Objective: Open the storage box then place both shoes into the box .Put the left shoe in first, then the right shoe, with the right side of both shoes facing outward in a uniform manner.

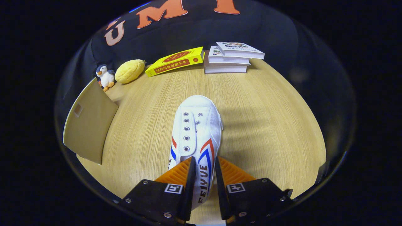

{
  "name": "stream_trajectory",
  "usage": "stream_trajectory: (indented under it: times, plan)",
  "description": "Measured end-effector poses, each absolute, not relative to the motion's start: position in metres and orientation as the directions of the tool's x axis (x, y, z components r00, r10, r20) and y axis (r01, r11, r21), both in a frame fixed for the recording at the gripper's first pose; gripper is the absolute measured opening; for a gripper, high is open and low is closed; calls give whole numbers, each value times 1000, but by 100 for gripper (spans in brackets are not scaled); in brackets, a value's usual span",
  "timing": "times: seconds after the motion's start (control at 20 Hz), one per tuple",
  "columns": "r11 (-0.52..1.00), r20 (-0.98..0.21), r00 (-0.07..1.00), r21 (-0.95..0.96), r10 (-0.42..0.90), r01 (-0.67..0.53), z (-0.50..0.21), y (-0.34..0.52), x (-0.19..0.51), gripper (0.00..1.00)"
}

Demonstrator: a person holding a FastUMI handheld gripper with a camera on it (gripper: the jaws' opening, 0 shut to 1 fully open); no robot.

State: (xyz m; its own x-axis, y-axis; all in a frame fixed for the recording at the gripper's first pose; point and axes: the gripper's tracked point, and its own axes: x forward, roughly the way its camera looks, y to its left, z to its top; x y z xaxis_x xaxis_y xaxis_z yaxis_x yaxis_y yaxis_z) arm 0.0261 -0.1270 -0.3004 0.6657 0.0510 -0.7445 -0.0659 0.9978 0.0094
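Shoe [196,131] is lying toe-forward on the counter [267,125]; we are seeing the gripper [203,175] clamping its right side wall between both fingers, the box flap [89,125] standing to the left.

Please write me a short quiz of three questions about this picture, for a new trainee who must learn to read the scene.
1. True or false: the claw has its two fingers pressed on the side wall of the white shoe.
2. What lies right next to the penguin toy on the wooden table? A) a yellow plush lemon B) a red cup C) a pair of scissors
3. Fill in: the yellow book leans with one end against a stack of ____ white books.

Key: 1 true; 2 A, the yellow plush lemon; 3 three.
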Motion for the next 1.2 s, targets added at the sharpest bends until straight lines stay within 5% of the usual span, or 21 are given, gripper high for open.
stream_trajectory:
  times: [0.25, 0.5, 1.2]
  plan:
    - [992, -714, 696, 123, 78, 15, -300, -135, 29, 0]
    - [948, -669, 714, 318, 208, 22, -281, -107, 26, 0]
    - [949, -561, 795, 309, 231, -57, -170, -12, 31, 0]
